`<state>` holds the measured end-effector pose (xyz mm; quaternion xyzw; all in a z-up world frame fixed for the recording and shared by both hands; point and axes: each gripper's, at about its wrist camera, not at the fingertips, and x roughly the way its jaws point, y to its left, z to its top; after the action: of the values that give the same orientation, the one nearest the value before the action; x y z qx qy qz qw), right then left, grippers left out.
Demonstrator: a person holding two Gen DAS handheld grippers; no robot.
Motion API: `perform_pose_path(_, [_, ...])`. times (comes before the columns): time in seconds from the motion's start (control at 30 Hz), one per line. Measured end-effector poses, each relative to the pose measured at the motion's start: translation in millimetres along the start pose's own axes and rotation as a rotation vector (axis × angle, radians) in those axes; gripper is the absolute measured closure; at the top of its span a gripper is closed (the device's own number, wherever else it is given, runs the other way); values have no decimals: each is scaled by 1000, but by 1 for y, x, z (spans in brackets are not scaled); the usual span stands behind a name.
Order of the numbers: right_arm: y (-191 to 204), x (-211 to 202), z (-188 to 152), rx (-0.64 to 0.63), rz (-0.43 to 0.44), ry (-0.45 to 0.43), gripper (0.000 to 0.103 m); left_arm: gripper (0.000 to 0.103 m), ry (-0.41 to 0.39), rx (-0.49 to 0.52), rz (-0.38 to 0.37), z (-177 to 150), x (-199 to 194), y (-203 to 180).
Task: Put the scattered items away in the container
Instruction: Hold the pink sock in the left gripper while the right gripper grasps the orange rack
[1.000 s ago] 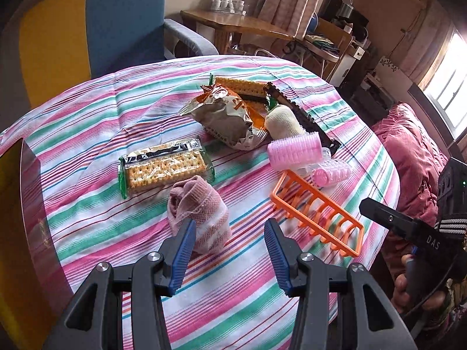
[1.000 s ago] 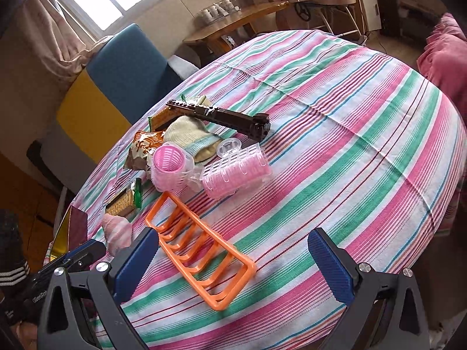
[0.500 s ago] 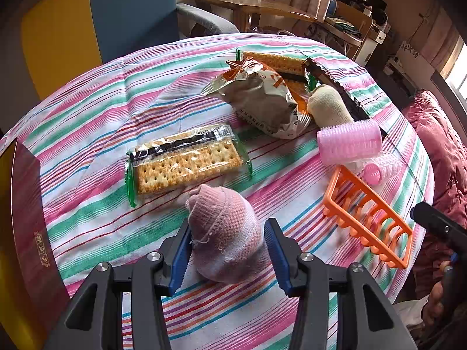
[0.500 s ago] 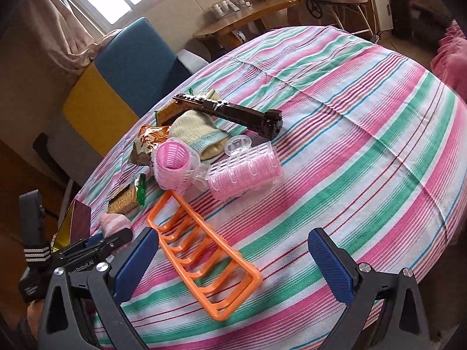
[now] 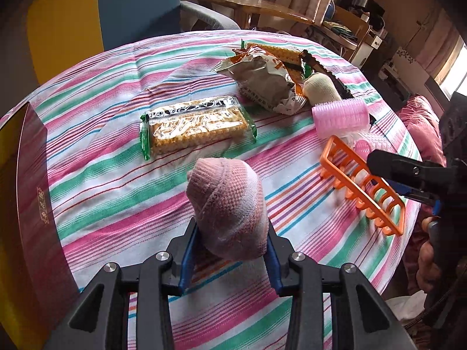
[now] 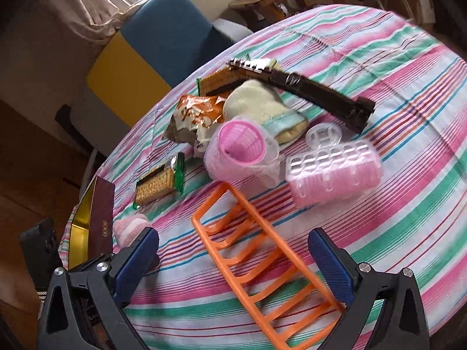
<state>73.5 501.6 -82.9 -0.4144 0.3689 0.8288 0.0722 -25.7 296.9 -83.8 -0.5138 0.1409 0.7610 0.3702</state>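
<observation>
A rolled pink sock [image 5: 227,201] sits between the blue pads of my left gripper [image 5: 232,233], whose jaws are closing and touch it on both sides. The same sock [image 6: 131,227] shows at the left of the right wrist view. The container, a maroon box with a gold inside [image 5: 26,204] [image 6: 100,221], stands at the table's left edge. My right gripper [image 6: 233,237] is open over the near end of an orange plastic rack [image 6: 262,262] [image 5: 364,186], with nothing pressed between its pads.
On the striped tablecloth [image 5: 116,175] lie a cracker pack [image 5: 198,125], a crumpled snack bag [image 5: 262,81], a cream sock [image 5: 321,87], pink hair rollers [image 5: 340,113] [image 6: 335,175] and a long brown bar [image 6: 321,96]. A blue and yellow chair [image 5: 87,14] stands behind the table.
My left gripper came down and forward around the pink sock and its jaws narrowed onto it. My right gripper moved in over the orange rack.
</observation>
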Motion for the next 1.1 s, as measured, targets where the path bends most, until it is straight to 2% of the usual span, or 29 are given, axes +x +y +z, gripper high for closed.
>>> perform_pose_path(0.07, [4,2,-7,11,80,30,0,62,-1,-10,-6,-7,-5,4])
perform_pose_path(0.23, [16,-2,-26,-13,108,37,0,62,-11,-46,-35,-24,-24,8])
perform_pose_path(0.33, [15,-11,-31,-13,60,9,0,57,-38,-67,-63,-28,-38,9])
perform_pose_path(0.47, [12,-23,-36,-38,-30,-27,0,55,-69,-38,-36,-26,-50,7])
perform_pose_path(0.6, [16,-32,-42,-123,-137,-73,0,54,-67,-20,-22,-22,-47,4])
perform_pose_path(0.77, [31,-29,-49,-268,-319,-130,0,53,-51,-15,-25,-13,-34,-4])
perform_pose_path(0.83, [37,-33,-50,-325,-346,-161,0,53,-50,-8,-18,-10,-28,-9])
perform_pose_path(0.9, [37,-37,-48,-327,-346,-180,0,53,-45,-4,-13,-7,-22,-13])
perform_pose_path(0.97, [31,-33,-43,-277,-291,-144,15,53,-35,-12,-12,-6,-17,-13])
perform_pose_path(1.0, [29,-29,-41,-249,-277,-122,36,53,-44,-21,-17,-6,-18,-12])
perform_pose_path(1.03, [28,-24,-40,-236,-277,-104,48,53,-56,-28,-25,-6,-20,-11])
perform_pose_path(1.1, [30,-18,-39,-223,-264,-82,48,53,-71,-39,-41,-7,-23,-7])
